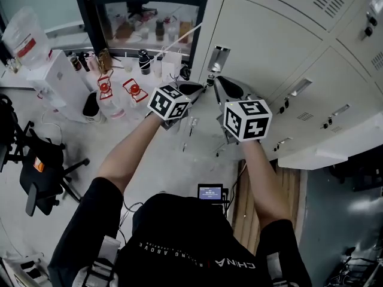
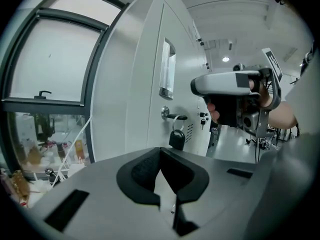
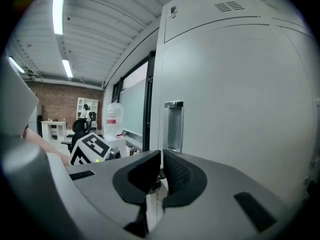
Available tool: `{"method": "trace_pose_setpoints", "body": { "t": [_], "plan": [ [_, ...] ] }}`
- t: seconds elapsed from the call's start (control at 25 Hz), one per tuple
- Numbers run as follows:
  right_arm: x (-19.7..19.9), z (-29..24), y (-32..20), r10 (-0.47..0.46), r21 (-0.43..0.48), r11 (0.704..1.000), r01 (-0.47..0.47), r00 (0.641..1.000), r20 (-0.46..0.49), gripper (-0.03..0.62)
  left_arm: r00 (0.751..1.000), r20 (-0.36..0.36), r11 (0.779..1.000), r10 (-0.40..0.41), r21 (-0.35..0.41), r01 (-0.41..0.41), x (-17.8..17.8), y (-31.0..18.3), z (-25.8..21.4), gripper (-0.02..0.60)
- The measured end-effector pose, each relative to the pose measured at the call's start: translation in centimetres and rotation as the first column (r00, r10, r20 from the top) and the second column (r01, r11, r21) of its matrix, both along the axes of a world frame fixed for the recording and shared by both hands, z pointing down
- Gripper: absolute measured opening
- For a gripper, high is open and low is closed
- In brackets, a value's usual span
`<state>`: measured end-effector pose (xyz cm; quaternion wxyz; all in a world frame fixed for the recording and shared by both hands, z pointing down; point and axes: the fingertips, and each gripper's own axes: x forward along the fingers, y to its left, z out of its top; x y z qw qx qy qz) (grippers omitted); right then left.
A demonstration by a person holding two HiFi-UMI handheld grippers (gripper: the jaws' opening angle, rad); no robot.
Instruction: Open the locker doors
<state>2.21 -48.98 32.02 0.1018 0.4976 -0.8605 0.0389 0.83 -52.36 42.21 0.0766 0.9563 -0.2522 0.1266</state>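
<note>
Left gripper (image 2: 160, 153) and right gripper (image 3: 161, 156), jaws closed and empty, face the shut locker door (image 1: 257, 46) (padlock (image 2: 176, 139) on its latch (image 2: 168, 114)).

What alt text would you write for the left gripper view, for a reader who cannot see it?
The left gripper, jaws closed, points at a pale locker door whose latch carries a hanging black padlock. The right gripper hovers at right, higher than the latch; a window fills the left.
</note>
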Motion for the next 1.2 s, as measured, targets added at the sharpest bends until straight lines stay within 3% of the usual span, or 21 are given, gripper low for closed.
{"method": "trace_pose_setpoints", "body": {
  "t": [0.16, 0.52, 0.64, 1.2],
  "plan": [
    [-1.1, -0.9, -1.5, 0.024, -0.003, 1.0, -0.024, 0.998, 0.062, 0.034, 1.0, 0.002, 1.0, 0.03, 0.002, -0.03, -0.1, -0.1, -0.1, 0.02],
    [-1.6, -2.0, -3.5, 0.122, 0.009, 0.992, -0.124, 0.987, 0.108, 0.034, 0.996, 0.039, 0.997, 0.076, 0.01, -0.076, -0.5, 0.0, 0.2, 0.02],
    [-1.7, -2.1, -3.9, 0.122, 0.005, 0.992, -0.124, 0.985, 0.126, 0.066, 0.996, 0.033, 0.996, 0.084, -0.008, -0.083, -0.6, -0.3, 0.2, 0.019],
    [-2.3, -1.8, -4.4, 0.149, 0.01, 0.988, -0.151, 0.984, 0.096, 0.073, 0.994, 0.021, 0.994, 0.11, -0.025, -0.11, -3.2, 0.0, -0.1, 0.02]
  ]
}}
